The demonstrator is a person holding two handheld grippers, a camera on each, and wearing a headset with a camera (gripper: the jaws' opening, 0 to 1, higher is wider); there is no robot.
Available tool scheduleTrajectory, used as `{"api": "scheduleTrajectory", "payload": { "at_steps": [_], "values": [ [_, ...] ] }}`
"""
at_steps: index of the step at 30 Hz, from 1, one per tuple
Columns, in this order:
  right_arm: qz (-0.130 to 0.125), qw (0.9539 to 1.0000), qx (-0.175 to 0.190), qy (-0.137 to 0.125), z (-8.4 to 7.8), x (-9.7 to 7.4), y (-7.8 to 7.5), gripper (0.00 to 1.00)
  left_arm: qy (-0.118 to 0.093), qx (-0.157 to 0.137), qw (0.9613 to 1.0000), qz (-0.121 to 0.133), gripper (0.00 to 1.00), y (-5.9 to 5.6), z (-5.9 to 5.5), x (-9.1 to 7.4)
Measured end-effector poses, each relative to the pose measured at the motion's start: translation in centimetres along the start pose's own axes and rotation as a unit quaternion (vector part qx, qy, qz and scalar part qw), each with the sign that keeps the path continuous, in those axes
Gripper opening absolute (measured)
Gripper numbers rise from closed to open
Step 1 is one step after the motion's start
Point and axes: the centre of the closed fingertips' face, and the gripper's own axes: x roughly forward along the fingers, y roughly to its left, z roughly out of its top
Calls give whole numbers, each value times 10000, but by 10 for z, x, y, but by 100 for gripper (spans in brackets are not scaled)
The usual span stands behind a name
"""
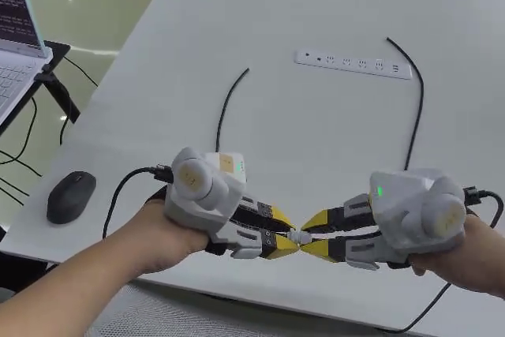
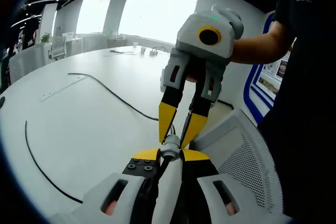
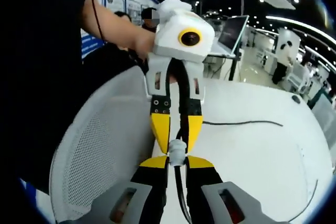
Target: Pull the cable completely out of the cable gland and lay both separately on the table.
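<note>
The left gripper point(image 1: 274, 244) is closed on the small pale cable gland point(image 1: 298, 236), which is pinched between its yellow tips. The right gripper point(image 1: 316, 245) is met tip to tip just beside it, and is closed on the black cable point(image 3: 179, 187) where it leaves the gland and runs back between the right jaws. Gland and cable are held joined, just above the near edge of the white desk point(image 1: 316, 140). Farther out on the desk a loose black lead point(image 1: 227, 108) and a white power strip point(image 1: 353, 63) are seen, with a dark mouse point(image 1: 71, 196) at the left edge.
</note>
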Motion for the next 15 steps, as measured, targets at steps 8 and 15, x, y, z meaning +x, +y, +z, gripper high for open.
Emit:
{"api": "scheduleTrajectory", "payload": {
  "at_steps": [8,15],
  "values": [
    [-491,9975,-464,183,-1,0,1,7,-42,-193,9998,38,15,1,0,1],
    [-722,9942,-769,199,-2,-1,-2,7,-52,-224,9996,148,15,1,1,2]
  ]
}}
